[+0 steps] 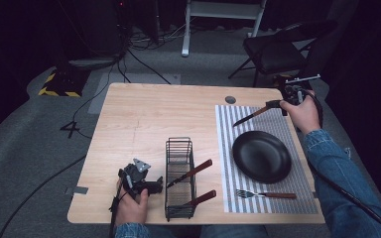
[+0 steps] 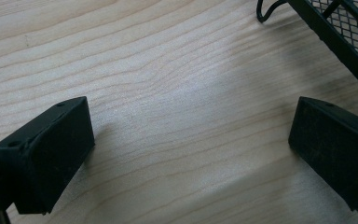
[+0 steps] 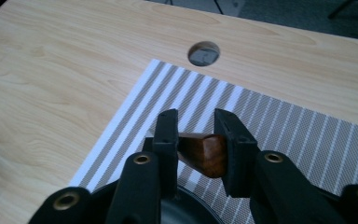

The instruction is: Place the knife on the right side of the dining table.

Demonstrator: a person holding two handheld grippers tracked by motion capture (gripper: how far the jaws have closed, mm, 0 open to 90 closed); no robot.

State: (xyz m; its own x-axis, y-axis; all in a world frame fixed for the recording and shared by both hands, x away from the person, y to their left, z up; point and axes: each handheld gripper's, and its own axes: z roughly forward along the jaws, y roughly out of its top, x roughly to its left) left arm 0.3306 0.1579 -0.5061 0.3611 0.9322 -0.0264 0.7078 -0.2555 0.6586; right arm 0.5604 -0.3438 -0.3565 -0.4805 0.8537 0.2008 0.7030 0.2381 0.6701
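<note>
A pale wood surface [image 1: 144,114] in a dim room, a place setting half laid.

The left gripper [image 1: 140,182] rests low with its jaws spread wide and empty, bare wood between them; just to their right stands the wire basket [image 1: 179,178], with two wooden-handled pieces in it. Past that lies the striped mat [image 1: 258,196] with a black plate [image 1: 261,155] and a fork [image 1: 266,195]. The right gripper [image 3: 196,140] has its jaws closed on the wooden handle of a knife [image 1: 252,115], held above the mat's far end, beyond the plate. Likely step: placing the knife; next, lower it beside the plate, then release.
</note>
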